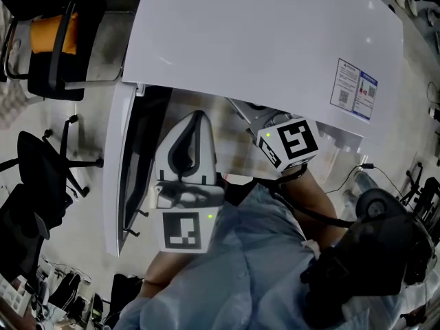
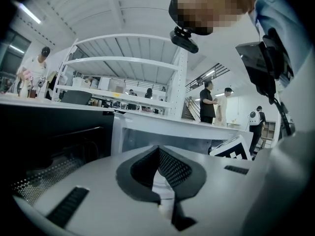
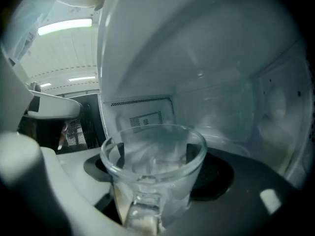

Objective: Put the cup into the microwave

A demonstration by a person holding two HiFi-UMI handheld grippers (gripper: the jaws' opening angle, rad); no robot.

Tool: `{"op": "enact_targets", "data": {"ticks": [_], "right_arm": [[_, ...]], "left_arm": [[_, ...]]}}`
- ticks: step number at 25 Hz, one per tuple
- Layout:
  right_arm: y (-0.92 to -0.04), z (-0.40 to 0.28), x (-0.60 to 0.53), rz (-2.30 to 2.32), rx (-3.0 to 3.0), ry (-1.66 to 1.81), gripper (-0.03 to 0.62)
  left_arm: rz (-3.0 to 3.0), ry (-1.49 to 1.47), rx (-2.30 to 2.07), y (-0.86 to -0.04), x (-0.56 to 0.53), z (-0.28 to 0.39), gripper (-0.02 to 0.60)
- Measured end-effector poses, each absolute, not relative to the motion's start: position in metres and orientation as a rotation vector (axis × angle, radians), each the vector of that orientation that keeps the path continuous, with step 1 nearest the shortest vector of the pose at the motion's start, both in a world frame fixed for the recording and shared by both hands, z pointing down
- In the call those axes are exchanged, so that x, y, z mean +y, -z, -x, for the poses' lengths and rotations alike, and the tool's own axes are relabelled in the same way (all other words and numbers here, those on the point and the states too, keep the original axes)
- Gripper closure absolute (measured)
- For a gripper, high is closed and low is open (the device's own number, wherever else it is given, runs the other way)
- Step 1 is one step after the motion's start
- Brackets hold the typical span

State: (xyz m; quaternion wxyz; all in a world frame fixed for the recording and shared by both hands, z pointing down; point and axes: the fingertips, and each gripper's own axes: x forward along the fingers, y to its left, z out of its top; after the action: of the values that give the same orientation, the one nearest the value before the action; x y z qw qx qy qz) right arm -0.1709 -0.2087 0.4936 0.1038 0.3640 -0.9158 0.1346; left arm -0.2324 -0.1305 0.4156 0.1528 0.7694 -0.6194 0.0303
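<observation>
Inside microwave (image 3: 236,82) | right tool (image 3: 148,155) grips cup (image 3: 153,173) | cup base cut off

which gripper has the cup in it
The right gripper, jaws shut on the glass cup inside the microwave; the left gripper carries no cup.

— What sort of room is this?
— A big open workspace. There's a pale floor (image 1: 93,212) with a black office chair (image 1: 41,160) on it, and another chair with an orange back (image 1: 48,34) further off.
— Any storage?
— A tall white shelving rack (image 2: 123,63). A staircase (image 2: 189,110) sits beyond it, with a few people (image 2: 206,102) standing near.
— And the light?
— Strip lights (image 2: 29,14) on a white ribbed ceiling (image 2: 98,9). The far wall looks pale, though it's hard to tell.
</observation>
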Motion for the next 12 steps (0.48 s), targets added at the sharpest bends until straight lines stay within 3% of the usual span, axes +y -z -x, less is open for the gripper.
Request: {"op": "enact_targets", "data": {"ticks": [12], "right_arm": [[-0.499,0.173,-0.225,-1.058,-2.722,-0.323,0.194]], "left_arm": [[-2.178,-0.092,-1.804,-0.42,-0.135,0.235,0.574]]}}
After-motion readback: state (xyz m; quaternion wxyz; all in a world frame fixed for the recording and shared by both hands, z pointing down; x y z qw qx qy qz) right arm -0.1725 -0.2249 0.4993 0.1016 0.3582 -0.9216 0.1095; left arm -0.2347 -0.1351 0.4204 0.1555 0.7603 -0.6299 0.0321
